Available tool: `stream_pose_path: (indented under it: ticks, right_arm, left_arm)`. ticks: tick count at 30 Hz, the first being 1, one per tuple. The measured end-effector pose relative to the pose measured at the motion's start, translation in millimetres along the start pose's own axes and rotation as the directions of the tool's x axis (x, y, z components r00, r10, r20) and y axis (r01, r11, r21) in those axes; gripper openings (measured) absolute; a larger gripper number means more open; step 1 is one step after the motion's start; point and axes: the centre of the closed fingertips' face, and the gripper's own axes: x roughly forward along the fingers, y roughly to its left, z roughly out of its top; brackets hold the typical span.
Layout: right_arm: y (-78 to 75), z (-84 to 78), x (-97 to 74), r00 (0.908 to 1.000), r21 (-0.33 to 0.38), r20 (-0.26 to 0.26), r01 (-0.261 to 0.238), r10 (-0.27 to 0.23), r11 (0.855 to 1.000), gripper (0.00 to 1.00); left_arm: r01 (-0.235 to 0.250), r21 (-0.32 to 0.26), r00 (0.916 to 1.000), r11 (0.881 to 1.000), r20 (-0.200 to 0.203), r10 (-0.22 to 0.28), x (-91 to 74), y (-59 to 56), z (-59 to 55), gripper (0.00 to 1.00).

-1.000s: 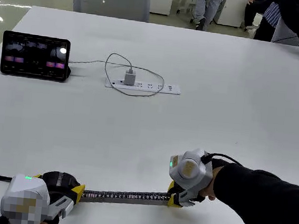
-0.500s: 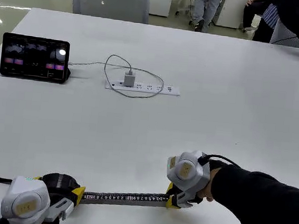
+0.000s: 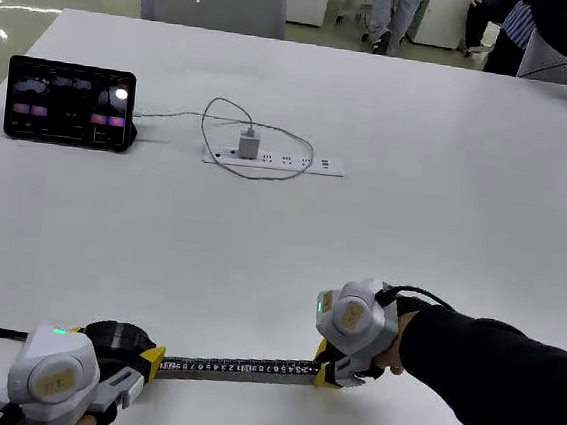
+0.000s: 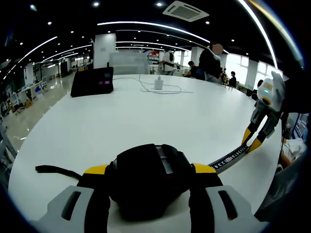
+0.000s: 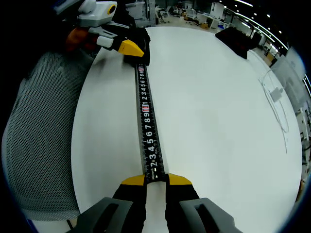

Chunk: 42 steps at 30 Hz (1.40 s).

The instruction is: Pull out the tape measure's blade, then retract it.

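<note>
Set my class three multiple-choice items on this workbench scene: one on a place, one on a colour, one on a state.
1. Where does the tablet stand on the table?
A. far left
B. near edge, middle
C. far right corner

2. What colour are the gripper fingertips?
A. red
B. yellow
C. blue

3. How is the blade?
A. fully retracted
B. pulled out and straight
C. bent upward

Answers:
1 A: it stands at the far left, left of the power strip.
2 B: yellow tips show in both gripper views.
3 B: it stretches from the case, held in the left gripper, to the right gripper, which pinches its end.
</note>
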Motion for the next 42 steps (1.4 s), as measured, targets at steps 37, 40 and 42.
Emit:
stream_pose_path:
  ticks: [37, 40, 42]
  right_arm:
    - [1.7, 13.3, 4.7, 0.9998, -0.002, 0.022, 0.002, -0.002, 1.000, 0.10]
    - [1.9, 14.7, 5.1, 0.9997, -0.004, 0.022, 0.003, -0.003, 1.000, 0.10]
    - [2.1, 15.8, 5.3, 0.9997, -0.006, 0.025, 0.001, -0.001, 1.000, 0.10]
  left_arm:
    - [0.004, 0.006, 1.0000, 1.000, 0.003, -0.004, -0.2, -0.2, 0.4, 0.61]
    - [0.005, 0.003, 1.0000, 1.000, 0.003, -0.005, -0.3, -0.3, 0.3, 0.61]
    - [0.005, 0.001, 1.0000, 1.000, 0.004, -0.005, -0.4, -0.2, -0.1, 0.61]
